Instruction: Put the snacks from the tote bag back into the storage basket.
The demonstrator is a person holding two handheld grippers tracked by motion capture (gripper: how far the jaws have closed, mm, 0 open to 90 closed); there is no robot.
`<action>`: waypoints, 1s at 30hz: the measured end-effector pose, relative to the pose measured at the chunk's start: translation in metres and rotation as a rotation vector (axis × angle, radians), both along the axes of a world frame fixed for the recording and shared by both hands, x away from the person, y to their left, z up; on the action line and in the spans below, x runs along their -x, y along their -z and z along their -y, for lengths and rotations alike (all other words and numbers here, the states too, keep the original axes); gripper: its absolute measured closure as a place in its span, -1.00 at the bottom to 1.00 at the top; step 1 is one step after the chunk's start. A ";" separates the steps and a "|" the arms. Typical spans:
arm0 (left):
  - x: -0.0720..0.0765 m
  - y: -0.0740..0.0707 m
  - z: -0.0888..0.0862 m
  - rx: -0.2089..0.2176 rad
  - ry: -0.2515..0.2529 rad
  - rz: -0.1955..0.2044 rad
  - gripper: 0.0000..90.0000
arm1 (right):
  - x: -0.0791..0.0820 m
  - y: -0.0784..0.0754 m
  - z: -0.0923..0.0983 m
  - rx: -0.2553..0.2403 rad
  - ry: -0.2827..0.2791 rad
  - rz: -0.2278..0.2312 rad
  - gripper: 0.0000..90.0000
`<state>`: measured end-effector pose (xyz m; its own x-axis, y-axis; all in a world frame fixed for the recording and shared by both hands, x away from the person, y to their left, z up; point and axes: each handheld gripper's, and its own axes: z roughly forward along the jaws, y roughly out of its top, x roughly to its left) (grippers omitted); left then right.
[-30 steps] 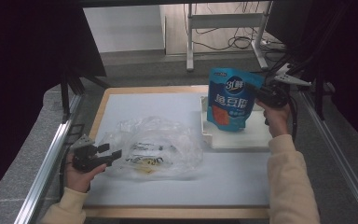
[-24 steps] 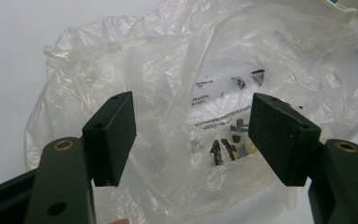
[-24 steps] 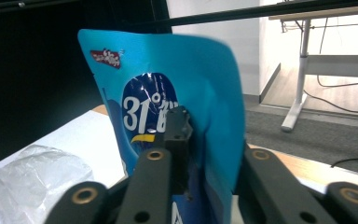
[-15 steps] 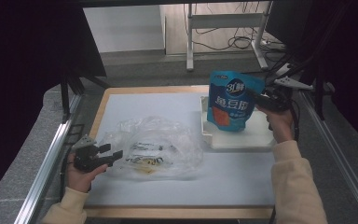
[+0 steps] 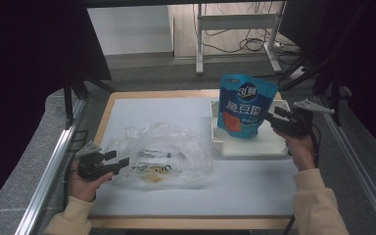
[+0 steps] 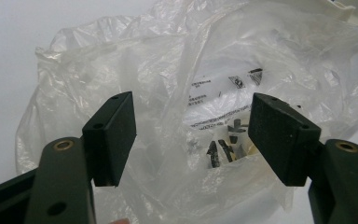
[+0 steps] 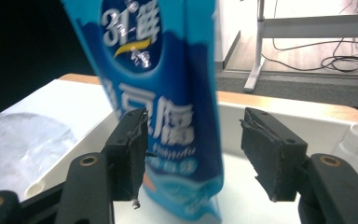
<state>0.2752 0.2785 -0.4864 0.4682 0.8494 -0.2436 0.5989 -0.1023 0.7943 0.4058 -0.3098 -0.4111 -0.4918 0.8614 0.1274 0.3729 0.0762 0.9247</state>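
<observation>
The blue pouch (image 5: 245, 105) stood unsupported in the white tray (image 5: 252, 145), right of centre. The right gripper (image 5: 274, 119) had just been opening, jaws apart around the pouch's edge; a brush could topple it. The left gripper (image 5: 119, 159) gaped at the plastic bag (image 5: 164, 154).

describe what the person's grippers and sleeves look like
Both grippers, the left gripper and the right gripper, are black, each with two flat rectangular pads on arms fixed with brass-coloured rivets. The right one's pads look frayed at the edges. A grey three-cornered plate tops each. The sleeves are cream.
</observation>
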 end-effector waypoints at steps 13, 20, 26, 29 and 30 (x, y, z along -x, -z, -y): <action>0.001 0.000 0.001 -0.001 0.001 0.000 -0.28 | 0.041 0.016 -0.029 -0.002 -0.108 0.008 -0.09; 0.003 -0.001 0.001 -0.003 0.004 0.004 -0.28 | 0.050 0.032 -0.066 0.007 -0.212 -0.014 -0.11; 0.004 -0.002 0.000 -0.002 0.001 0.008 -0.28 | 0.057 0.044 -0.099 0.008 -0.298 -0.024 -0.12; 0.005 -0.002 0.001 -0.004 0.001 0.006 -0.28 | 0.061 0.049 -0.113 0.018 -0.330 -0.029 -0.12; 0.005 -0.002 0.001 -0.004 0.001 0.006 -0.28 | 0.062 0.051 -0.116 0.016 -0.342 -0.032 -0.12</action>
<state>0.2703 0.2777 -0.4846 0.4703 0.8500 -0.2372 0.5938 -0.1060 0.7976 0.3443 -0.1934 -0.4626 -0.7483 0.6494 0.1353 0.3521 0.2160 0.9107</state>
